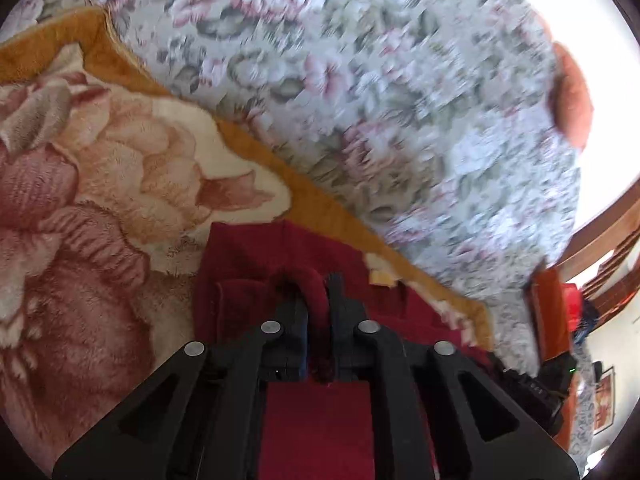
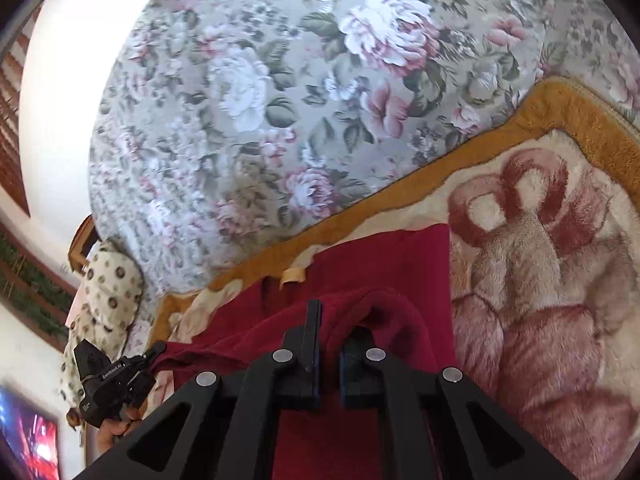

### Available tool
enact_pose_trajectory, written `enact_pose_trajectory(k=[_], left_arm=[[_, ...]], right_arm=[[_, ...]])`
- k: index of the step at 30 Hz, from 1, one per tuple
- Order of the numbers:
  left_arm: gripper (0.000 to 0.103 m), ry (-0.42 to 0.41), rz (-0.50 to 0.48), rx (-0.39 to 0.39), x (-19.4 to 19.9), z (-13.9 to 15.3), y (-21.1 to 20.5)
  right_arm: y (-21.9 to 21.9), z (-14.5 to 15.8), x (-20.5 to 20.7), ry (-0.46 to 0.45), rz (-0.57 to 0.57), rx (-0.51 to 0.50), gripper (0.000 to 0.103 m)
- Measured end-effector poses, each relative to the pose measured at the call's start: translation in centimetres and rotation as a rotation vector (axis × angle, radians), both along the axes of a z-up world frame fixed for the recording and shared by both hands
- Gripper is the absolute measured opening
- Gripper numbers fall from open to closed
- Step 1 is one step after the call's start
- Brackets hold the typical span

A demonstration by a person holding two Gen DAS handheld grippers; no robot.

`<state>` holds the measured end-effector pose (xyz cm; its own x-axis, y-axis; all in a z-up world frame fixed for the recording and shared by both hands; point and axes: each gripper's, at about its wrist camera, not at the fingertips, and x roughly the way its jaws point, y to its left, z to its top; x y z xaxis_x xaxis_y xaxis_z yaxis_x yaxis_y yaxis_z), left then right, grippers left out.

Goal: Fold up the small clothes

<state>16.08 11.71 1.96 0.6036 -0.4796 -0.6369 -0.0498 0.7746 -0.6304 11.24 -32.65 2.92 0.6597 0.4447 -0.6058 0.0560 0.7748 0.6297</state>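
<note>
A dark red fleece garment (image 1: 248, 256) lies on a plush blanket, its near edge lifted. In the left wrist view my left gripper (image 1: 316, 284) is shut on a rolled fold of that edge, which fills the narrow gap between the fingers. In the right wrist view the same red garment (image 2: 380, 264) drapes over my right gripper (image 2: 334, 320), which is shut on another bunch of its edge. The left gripper (image 2: 154, 354), held in a hand, shows at the lower left there, pinching the garment's far corner. The cloth hangs taut between the two grippers.
Under the garment is a cream and pink rose blanket with a mustard border (image 1: 100, 160) (image 2: 540, 260). It lies on a grey floral bedspread (image 1: 360, 100) (image 2: 260, 100). An orange cushion (image 1: 572, 100) and a spotted pillow (image 2: 108, 288) sit at the bed's edges.
</note>
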Motion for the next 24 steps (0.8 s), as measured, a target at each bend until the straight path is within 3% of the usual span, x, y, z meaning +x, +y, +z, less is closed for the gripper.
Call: enact_pose_trajectory(k=[1,4,8,13,16,20,24], left_arm=[[0.013,0.023,-0.001,0.014,0.3,-0.4,-0.1],[0.032,0.036,-0.02,0.005,0.5,-0.5,-0.1],[0.07,-0.062,-0.009,0.066,-0.9,2.3,0.9],[0.071,-0.16,0.055,0.054,-2.2,5.1,2.0],[0.071,-0.15,-0.018,0.058,-2.0,4.7,-0.4],[0.071,-0.122,-0.138,0.206,-0.7,3.2,-6.2],[0.071,-0.071,-0.127,0.4,2.3,1.4,-9.5]], right_arm=[[-0.1,-0.4,0.5,0.017,-0.006,0.006,0.008],[-0.8,-0.3,0.7,0.021,-0.006,0.115,0.02],[-1.2,2.3,-0.8,-0.077,0.034,0.129,0.031],[-1.3,4.1,-2.4,-0.123,0.049,-0.044,0.039],[0.1,3.7,-2.2,-0.107,0.104,-0.155,0.039],[2.0,2.5,-0.3,-0.041,0.096,-0.311,0.039],[5.0,2.1,3.1,-0.034,0.149,-0.395,0.039]])
